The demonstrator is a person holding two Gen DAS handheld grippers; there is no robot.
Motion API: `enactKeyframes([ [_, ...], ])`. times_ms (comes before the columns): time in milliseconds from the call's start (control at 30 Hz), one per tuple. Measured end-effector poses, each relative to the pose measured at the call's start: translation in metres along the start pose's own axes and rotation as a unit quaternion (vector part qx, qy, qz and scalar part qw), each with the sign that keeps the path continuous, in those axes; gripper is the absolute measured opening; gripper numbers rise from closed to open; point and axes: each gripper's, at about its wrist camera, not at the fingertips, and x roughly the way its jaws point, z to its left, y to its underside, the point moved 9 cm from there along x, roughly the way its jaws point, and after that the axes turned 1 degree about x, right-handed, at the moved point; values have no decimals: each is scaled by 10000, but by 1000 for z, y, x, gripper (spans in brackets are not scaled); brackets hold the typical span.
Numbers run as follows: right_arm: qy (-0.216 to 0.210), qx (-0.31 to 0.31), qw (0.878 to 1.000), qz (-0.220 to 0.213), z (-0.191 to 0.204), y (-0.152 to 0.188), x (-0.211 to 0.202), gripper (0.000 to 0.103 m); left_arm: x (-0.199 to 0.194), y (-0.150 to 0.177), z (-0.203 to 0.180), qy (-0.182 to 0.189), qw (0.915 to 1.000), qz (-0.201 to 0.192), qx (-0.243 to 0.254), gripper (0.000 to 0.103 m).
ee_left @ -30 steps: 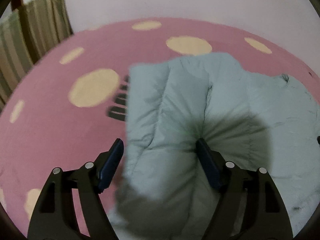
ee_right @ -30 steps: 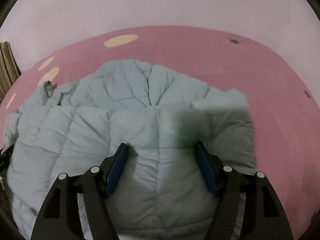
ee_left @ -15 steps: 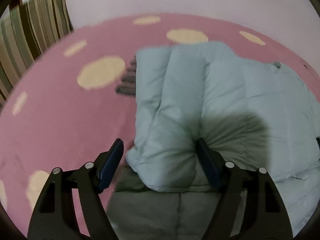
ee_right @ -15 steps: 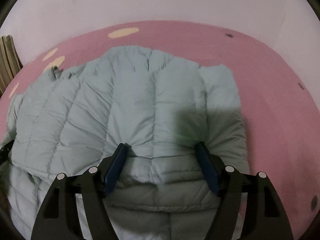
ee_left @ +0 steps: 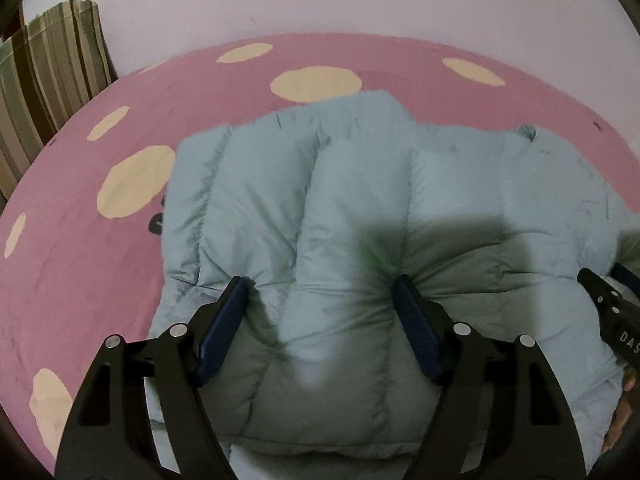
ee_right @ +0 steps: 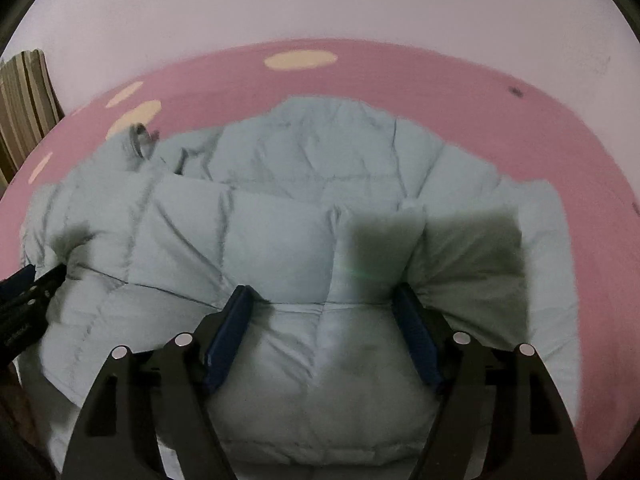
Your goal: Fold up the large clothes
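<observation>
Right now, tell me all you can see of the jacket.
The jacket is pale blue-grey, quilted and puffy, with a matte shell. It lies folded over itself on the pink spotted sheet. A collar or hood bunches at its far edge. The left gripper and right gripper are both open, their pads pressing into the padding.

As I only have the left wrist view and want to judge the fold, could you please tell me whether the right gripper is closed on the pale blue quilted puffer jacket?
Observer: No, the right gripper is wide open, its fingertips denting the pale blue quilted puffer jacket.
Operator: Thank you. Does the jacket's right side lie fully on the sheet?
Observer: Yes, its right edge rests on the pink spotted sheet, with bare sheet beyond.
</observation>
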Motion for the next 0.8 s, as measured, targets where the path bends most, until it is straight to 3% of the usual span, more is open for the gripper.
enactKeyframes([
  [200,61,-26,9999,-109,1,-3,-4,73,-1,-3,1,-137,9998,-101,100,76],
  [433,-248,331,9986,-323,-29,17,-86,78,-82,19,37,276,9983,-495,-119,79],
  [533,-291,550,9976,-291,-61,52,-126,78,-113,53,63,542,9974,-393,-255,82],
  [800,-84,950,9954,91,-133,191,-198,78,-169,188,116,831,9956,148,-417,82],
])
